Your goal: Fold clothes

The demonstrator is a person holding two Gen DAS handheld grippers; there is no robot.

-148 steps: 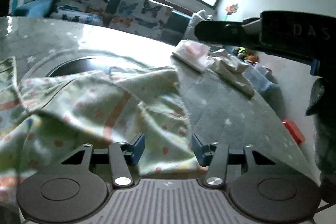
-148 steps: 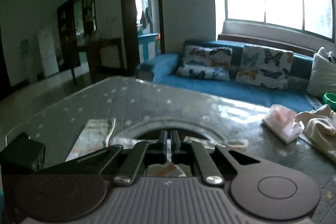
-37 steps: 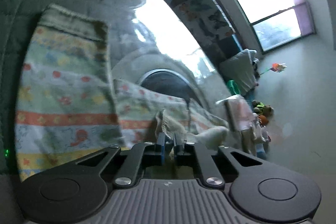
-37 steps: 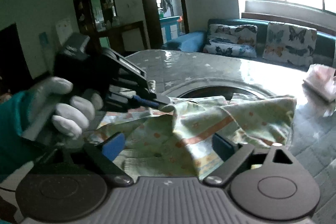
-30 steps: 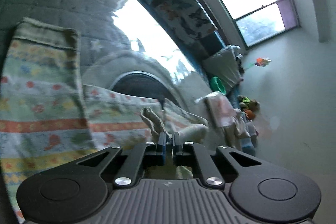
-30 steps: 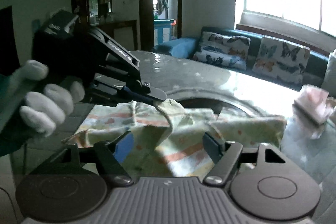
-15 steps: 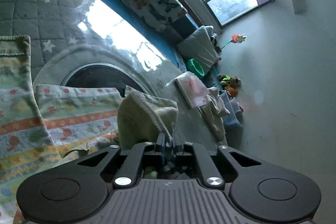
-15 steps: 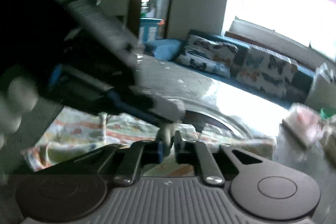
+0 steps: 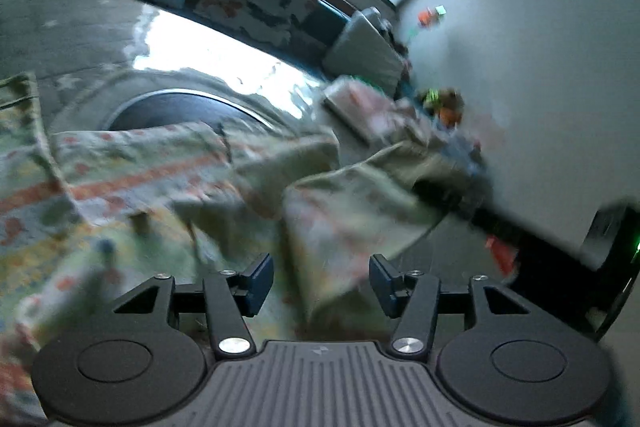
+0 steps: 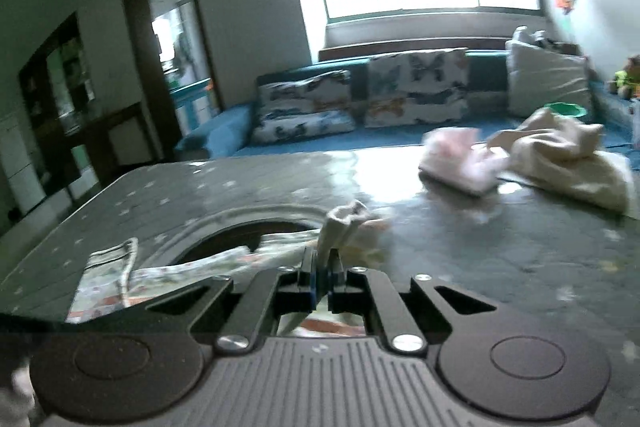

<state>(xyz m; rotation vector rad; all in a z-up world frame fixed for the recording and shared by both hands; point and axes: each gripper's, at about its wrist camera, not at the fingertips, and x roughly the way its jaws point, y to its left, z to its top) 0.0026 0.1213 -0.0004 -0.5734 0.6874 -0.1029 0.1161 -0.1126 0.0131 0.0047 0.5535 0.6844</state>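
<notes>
A pale green patterned garment (image 9: 132, 183) with orange stripes lies spread over the quilted grey table (image 9: 60, 27). In the left wrist view my left gripper (image 9: 320, 281) is opening, its blue pads apart; a fold of the cloth lies between and below them, not pinched. The right gripper shows there as a dark blurred shape (image 9: 608, 243) at the right edge. In the right wrist view my right gripper (image 10: 322, 269) is shut on a bunched edge of the garment (image 10: 344, 223), which sticks up above the pads. The rest of the garment (image 10: 160, 275) trails to the left.
A dark round opening (image 10: 248, 235) sits in the table under the garment. A folded pink cloth (image 10: 460, 159) and a cream cloth heap (image 10: 568, 155) lie at the table's far right. Behind stands a blue sofa (image 10: 400, 99) with butterfly cushions.
The left gripper let go of the cloth edge and its jaws spread. The right gripper closed on that edge beside the left one and drew it to the right.
</notes>
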